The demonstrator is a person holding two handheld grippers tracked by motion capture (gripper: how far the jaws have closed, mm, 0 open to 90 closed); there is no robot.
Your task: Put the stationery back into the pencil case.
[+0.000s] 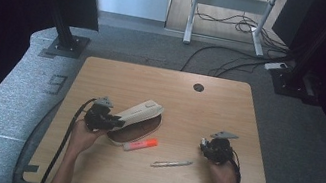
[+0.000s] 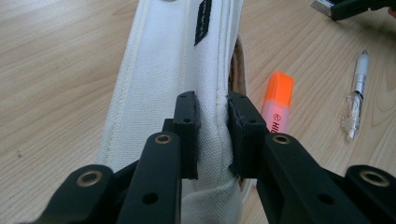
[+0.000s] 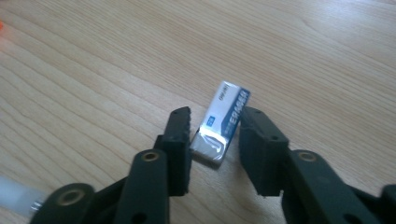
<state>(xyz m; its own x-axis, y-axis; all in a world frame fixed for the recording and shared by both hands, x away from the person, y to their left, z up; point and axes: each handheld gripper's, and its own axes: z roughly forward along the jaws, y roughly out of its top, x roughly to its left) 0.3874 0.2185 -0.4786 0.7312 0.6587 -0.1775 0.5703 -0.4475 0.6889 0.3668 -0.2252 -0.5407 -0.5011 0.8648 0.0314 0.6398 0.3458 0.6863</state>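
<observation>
Canvas first: the pencil case (image 2: 163,70) is off-white woven cloth with stitched seams, a brown lining at its mouth and a small black tag (its print too small to read). The left gripper (image 2: 212,135) is clamped on a fold of that cloth along the seam, lifting one end off the table (image 1: 208,109). Beside the case lie an orange highlighter (image 2: 278,100), with red print I can't make out, and a clear pen (image 2: 355,100). Over on the right, the eraser (image 3: 223,123) is a small white block in a blue-and-white sleeve reading "ERASER", flat on the wood. It sits between the jaws of the right gripper (image 3: 214,135), left pad close against it, right pad a sliver apart, not yet pinching.
</observation>
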